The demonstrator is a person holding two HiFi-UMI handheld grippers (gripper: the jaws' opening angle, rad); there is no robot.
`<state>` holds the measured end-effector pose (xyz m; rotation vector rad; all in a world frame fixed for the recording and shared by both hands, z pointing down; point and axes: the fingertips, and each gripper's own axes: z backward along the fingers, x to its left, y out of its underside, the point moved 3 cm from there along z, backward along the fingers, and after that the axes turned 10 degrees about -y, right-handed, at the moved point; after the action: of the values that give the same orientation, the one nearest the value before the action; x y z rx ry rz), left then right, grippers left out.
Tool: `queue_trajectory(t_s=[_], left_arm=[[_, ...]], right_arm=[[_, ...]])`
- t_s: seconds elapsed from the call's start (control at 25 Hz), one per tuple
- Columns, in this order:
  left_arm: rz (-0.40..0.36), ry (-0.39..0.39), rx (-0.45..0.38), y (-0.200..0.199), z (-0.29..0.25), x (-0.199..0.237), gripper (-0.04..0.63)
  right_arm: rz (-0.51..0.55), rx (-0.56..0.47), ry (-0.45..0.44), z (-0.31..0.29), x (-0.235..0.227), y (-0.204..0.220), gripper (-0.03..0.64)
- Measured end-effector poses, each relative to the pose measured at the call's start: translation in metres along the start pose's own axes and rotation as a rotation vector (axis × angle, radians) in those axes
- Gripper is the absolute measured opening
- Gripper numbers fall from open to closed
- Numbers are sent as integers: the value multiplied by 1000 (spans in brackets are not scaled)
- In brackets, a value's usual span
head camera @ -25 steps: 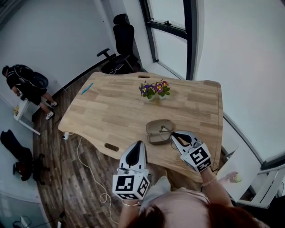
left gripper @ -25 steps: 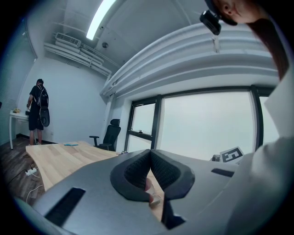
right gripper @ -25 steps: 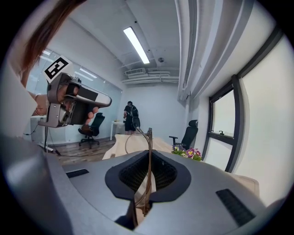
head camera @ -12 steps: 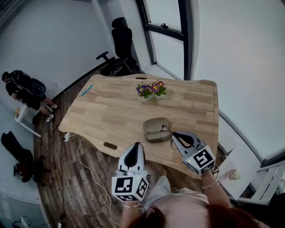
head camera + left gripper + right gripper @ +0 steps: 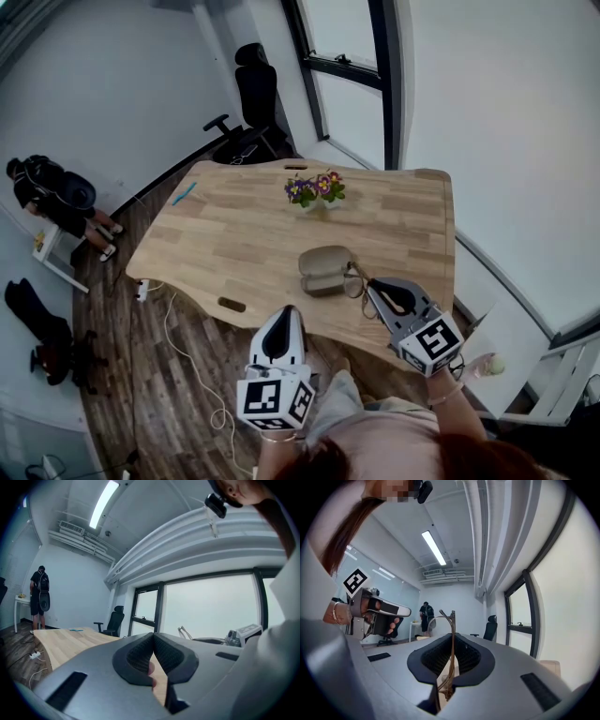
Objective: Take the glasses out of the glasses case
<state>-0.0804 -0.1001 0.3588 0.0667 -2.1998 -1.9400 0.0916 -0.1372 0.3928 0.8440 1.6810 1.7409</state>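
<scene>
1. The right gripper [image 5: 374,287] is clamped on the thin metal-framed glasses [image 5: 354,279], just beside the open beige oval glasses case [image 5: 323,270], near the front edge of the light wooden surface [image 5: 234,234].
2. The left gripper [image 5: 285,313] is closed on nothing, off the front edge.
3. I think a slow, level lift is best; there is more free room toward the left edge.

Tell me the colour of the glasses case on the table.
The glasses case is a dull grey-brown, seen best in the head view.
</scene>
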Motion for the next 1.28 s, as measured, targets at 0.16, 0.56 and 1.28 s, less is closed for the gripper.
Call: queue_trajectory(t_s=[0.16,0.56,1.28], left_arm=[[-4,-4,-5,0,10,-4,0],[-27,3,0,2,32,-21,0],[-33,55,13,-7,35,11,0]], right_arm=[[8,-17,6,15,6,-8,14],[18,-46,-4,34,18,-18,14],[58,-63,94,15,34,-36,14]])
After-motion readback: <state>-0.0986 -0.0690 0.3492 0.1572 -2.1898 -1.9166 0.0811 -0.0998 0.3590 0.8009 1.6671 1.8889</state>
